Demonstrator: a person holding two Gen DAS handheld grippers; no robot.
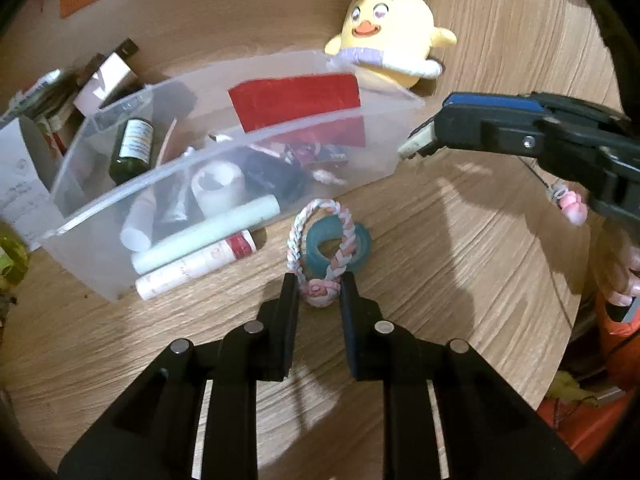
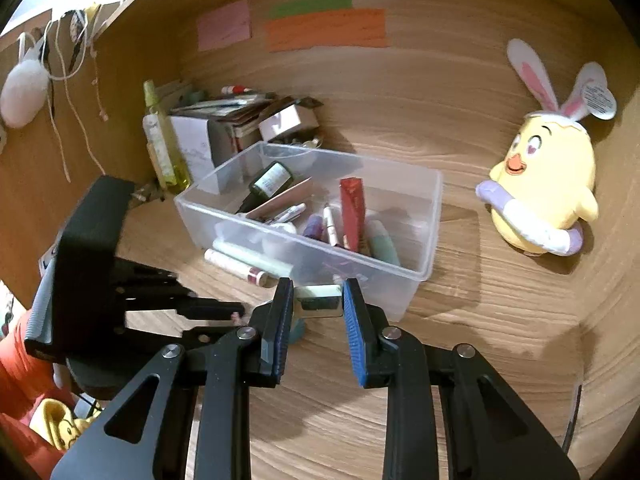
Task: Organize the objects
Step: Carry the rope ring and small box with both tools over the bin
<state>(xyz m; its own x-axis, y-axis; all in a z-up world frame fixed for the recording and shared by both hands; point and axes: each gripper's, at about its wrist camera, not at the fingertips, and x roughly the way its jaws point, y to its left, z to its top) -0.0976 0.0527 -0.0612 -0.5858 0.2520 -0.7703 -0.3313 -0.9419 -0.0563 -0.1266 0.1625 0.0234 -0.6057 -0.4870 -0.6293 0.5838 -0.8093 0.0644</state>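
Left tongs tilt down at the worktop, clamping a braided charm; right tongs grip a small box.

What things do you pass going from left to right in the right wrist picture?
White fluffy ball hanging on a string → tall yellow-green bottle → clear plastic box → yellow plush chick with bunny ears.

Low in the frame, your left gripper has its jaws closed on the pink bead of a braided hair tie, which lies across a teal tape roll on the worktop. Upper left sits the clear bin; your right gripper enters from the right holding a small pale object.
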